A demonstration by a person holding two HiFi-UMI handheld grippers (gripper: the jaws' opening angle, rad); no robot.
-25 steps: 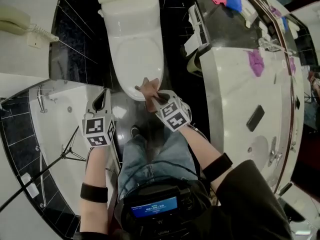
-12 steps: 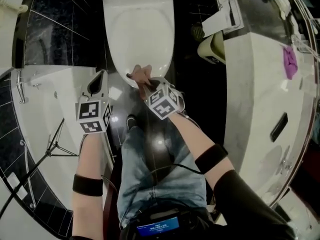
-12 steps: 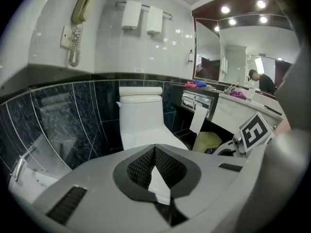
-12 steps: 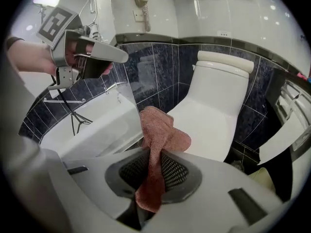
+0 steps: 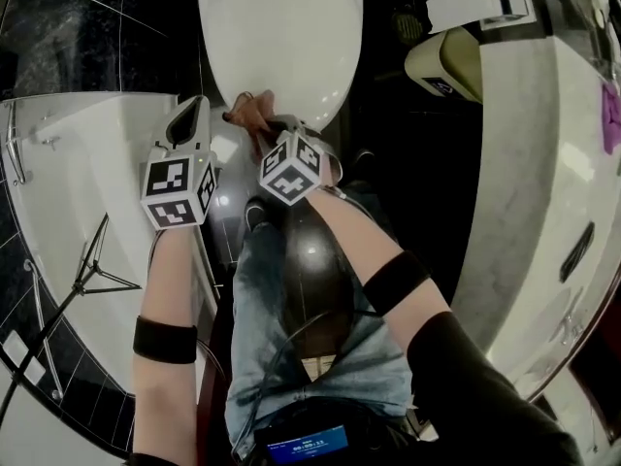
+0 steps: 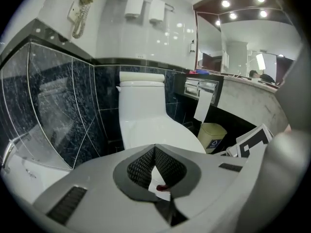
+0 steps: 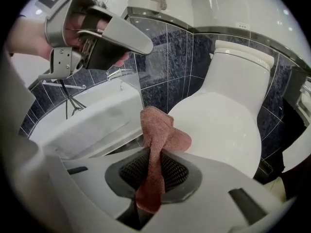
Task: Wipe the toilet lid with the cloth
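Observation:
The white toilet lid is down, seen from above in the head view. A pinkish-brown cloth hangs over the lid's near rim, with my right gripper shut on it. In the right gripper view the cloth bunches up out of the jaws, in front of the lid. My left gripper is shut and holds nothing, to the left of the lid's front edge, over the bathtub rim. In the left gripper view its jaws meet, with the lid just beyond.
A white bathtub lies at the left, a marble vanity counter at the right. A pale bin stands between toilet and vanity. A paper holder hangs on the vanity's side. The person's knees are just below the grippers.
Both grippers have come down towards the front of the toilet lid, the right one carrying the cloth. The lid now looks larger and nearer in the head view.

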